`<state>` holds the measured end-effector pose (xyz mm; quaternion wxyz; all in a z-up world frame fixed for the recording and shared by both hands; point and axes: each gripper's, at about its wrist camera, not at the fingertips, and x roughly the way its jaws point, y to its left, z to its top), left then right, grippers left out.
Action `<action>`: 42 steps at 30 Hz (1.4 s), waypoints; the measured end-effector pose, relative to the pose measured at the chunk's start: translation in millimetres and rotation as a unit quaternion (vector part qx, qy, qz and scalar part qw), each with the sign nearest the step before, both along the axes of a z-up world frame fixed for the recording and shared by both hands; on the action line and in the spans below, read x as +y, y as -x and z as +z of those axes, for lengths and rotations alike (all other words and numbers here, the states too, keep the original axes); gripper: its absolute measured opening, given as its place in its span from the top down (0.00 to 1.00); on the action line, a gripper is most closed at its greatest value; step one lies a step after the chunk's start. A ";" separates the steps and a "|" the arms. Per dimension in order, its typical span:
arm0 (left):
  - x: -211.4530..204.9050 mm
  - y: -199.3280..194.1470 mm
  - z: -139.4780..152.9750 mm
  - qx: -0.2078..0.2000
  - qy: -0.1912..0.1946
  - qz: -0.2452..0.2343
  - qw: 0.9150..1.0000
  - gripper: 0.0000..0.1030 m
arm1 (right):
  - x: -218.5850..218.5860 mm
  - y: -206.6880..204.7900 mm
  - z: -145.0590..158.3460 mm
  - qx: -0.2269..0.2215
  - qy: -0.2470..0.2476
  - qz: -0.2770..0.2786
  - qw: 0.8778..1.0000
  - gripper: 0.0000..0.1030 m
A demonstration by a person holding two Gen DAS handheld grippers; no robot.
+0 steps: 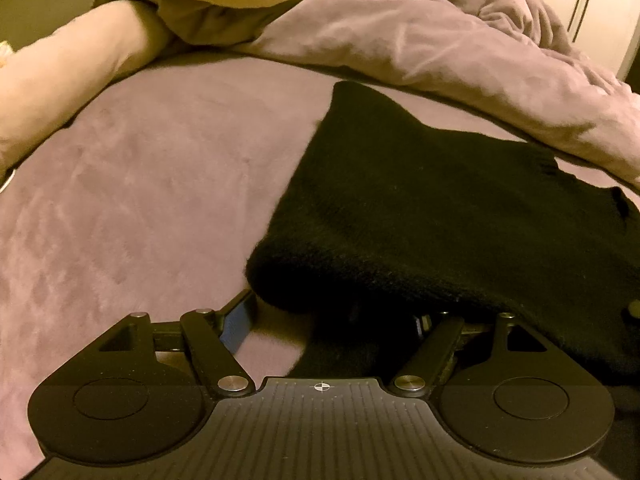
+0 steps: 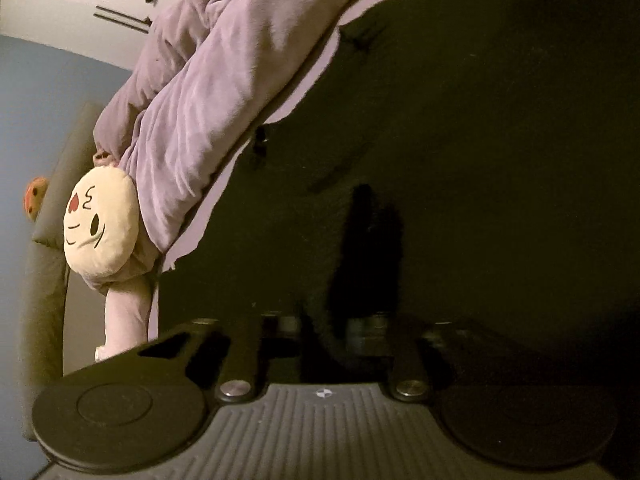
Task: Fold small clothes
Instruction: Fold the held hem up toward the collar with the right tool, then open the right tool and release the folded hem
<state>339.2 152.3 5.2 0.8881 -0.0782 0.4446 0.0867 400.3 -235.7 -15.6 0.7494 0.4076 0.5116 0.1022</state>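
A black knitted garment (image 1: 420,208) lies on the purple bed sheet (image 1: 140,180), its thick folded edge toward me. My left gripper (image 1: 340,304) stands wide open at that edge. Its left finger (image 1: 240,308) shows on the sheet; the cloth drapes over the rest and hides the tips. In the right wrist view the same black garment (image 2: 500,140) fills most of the picture. My right gripper (image 2: 366,216) is shut, and its two dark fingers stand pressed together with a raised pinch of the black cloth between them.
A rumpled purple duvet (image 1: 420,40) is bunched along the far side of the bed. A cream round plush cushion (image 2: 100,232) and a pale pink bolster (image 1: 60,76) lie at the head end. Bare sheet stretches to the left of the garment.
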 end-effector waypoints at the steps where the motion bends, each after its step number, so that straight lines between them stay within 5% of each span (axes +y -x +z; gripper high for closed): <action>1: -1.1 -0.5 0.5 -0.001 -0.007 -0.003 1.000 0.24 | 2.8 -1.0 9.6 -0.015 0.026 0.008 1.000 0.89; 7: -3.9 -1.8 4.8 -0.004 -0.024 -0.004 1.000 0.24 | 2.9 -5.0 79.1 -0.130 0.183 0.039 0.974 0.90; 14: -10.3 -2.9 10.5 0.002 0.007 0.003 1.000 0.25 | -25.1 -13.6 98.5 -0.159 0.312 0.046 0.935 0.90; 22: -25.6 2.8 21.5 -0.007 0.006 -0.004 1.000 0.25 | -52.6 -9.4 63.0 -0.100 0.337 0.037 0.936 0.80; 29: -36.1 12.8 53.8 -0.045 0.036 -0.007 0.998 0.25 | -64.6 20.7 66.1 -0.096 0.295 0.013 0.950 0.79; 33: -52.9 7.4 71.5 -0.096 0.053 -0.028 0.994 0.12 | -50.3 20.1 67.2 -0.114 0.293 0.028 0.949 0.77; 36: -69.0 -14.6 52.7 -0.071 0.047 -0.043 0.995 0.14 | -37.1 14.0 64.0 -0.117 0.293 0.042 0.948 0.77; 38: -76.1 -30.9 30.5 -0.021 0.036 -0.041 0.998 0.24 | -27.5 11.2 60.4 -0.119 0.299 0.057 0.945 0.77; 42: -90.6 -34.8 6.9 0.015 -0.006 -0.072 0.997 0.24 | -14.9 14.4 47.6 -0.117 0.340 0.107 0.927 0.79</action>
